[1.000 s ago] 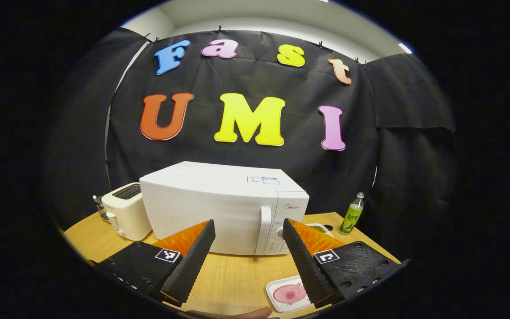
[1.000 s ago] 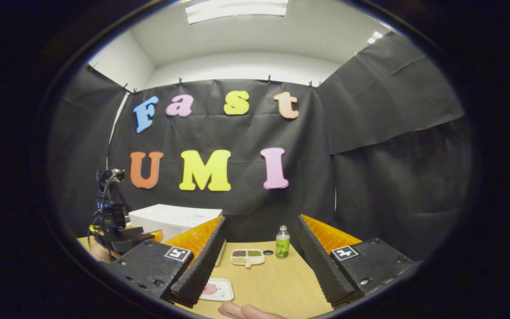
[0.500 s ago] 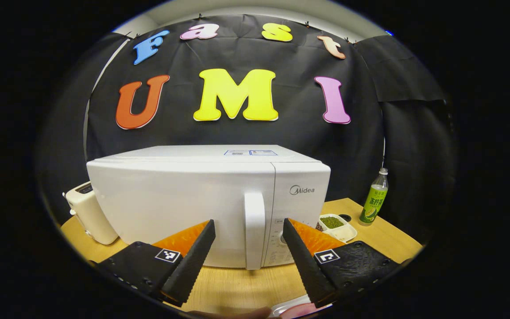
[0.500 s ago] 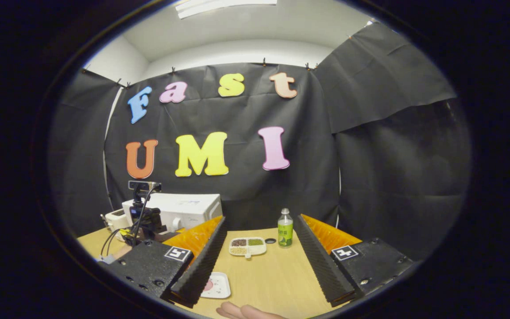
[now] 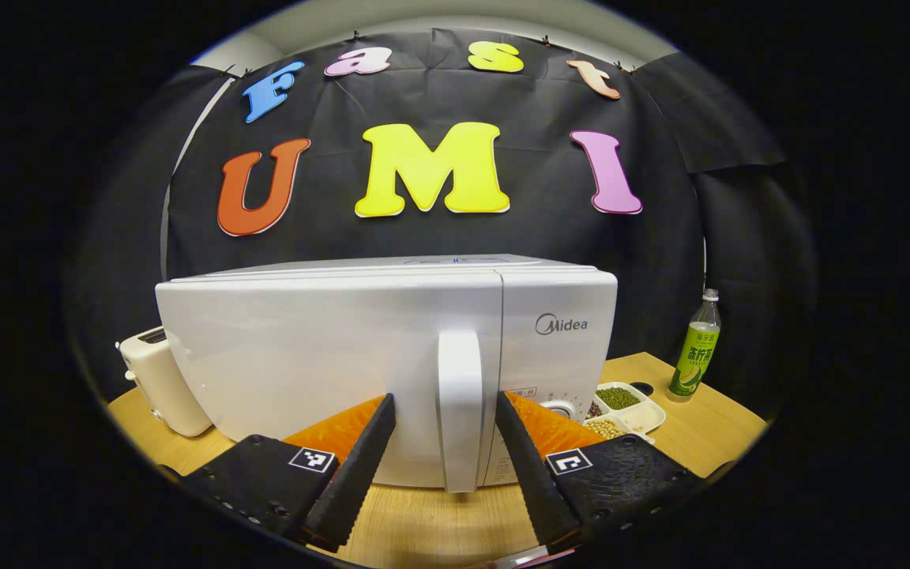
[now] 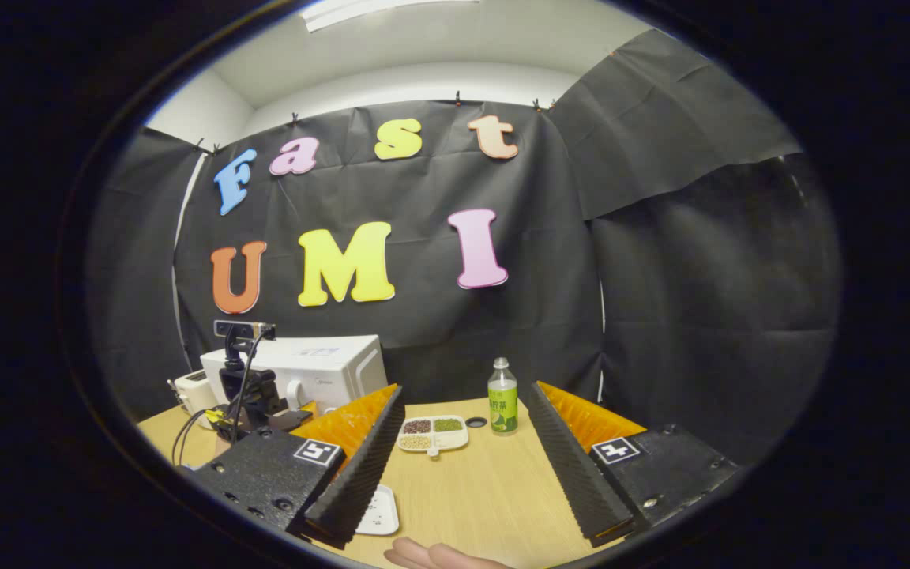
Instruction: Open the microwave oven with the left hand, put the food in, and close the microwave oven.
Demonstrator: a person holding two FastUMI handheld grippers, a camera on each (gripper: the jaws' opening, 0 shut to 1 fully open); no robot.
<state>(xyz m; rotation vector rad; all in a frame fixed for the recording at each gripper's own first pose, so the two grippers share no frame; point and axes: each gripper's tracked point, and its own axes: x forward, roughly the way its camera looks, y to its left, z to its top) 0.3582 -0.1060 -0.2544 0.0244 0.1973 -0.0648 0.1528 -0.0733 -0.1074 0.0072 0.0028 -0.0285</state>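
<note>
The white microwave (image 5: 329, 348) stands on the wooden table with its door closed. Its upright handle (image 5: 460, 411) sits between the fingers of my left gripper (image 5: 443, 403), which is open; both fingers stand a little off the handle. In the right gripper view the left gripper (image 6: 253, 395) is seen farther off, in front of the microwave (image 6: 305, 367). My right gripper (image 6: 464, 391) hangs open over the table with nothing in it. A white plate (image 6: 382, 510) lies on the table, half hidden behind that gripper's left finger. The food on it is hidden.
A cream toaster (image 5: 159, 383) stands left of the microwave. A divided dish of beans (image 6: 431, 433) and a green bottle (image 6: 502, 407) sit to its right on the table (image 6: 486, 490). A hand (image 6: 439, 555) rests at the near edge.
My left gripper has moved in on the microwave and now straddles the handle, its fingers slightly closer together. The right gripper has shifted only a little, and the plate has slid under its left finger.
</note>
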